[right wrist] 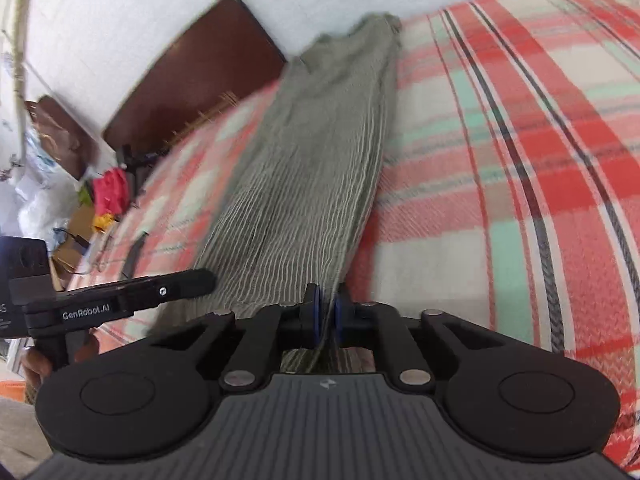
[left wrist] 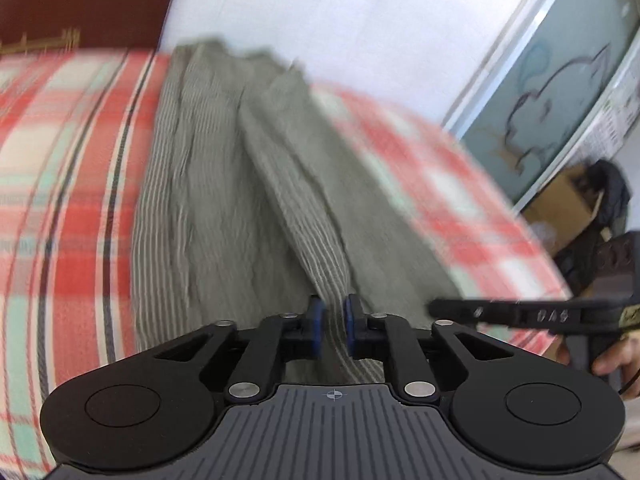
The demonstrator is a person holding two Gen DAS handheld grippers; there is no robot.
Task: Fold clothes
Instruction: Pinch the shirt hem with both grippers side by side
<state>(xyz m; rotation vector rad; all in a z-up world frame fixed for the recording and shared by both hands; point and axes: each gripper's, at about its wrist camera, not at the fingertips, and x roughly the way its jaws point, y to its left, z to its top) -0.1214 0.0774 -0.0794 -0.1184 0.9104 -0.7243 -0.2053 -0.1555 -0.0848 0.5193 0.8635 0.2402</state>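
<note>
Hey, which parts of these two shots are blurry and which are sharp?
Left wrist view: the grey-green striped garment and red plaid blanket are motion-smeared, the left gripper crisp. Right wrist view: similar smear, strongest at left, the right gripper sharp.

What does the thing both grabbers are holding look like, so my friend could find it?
Find the big bed with the red, cream and mint plaid blanket. Lying lengthwise across it is a long olive-grey garment with thin pale stripes. It is the only plain, crinkly cloth there, pinched at its near end.
</note>
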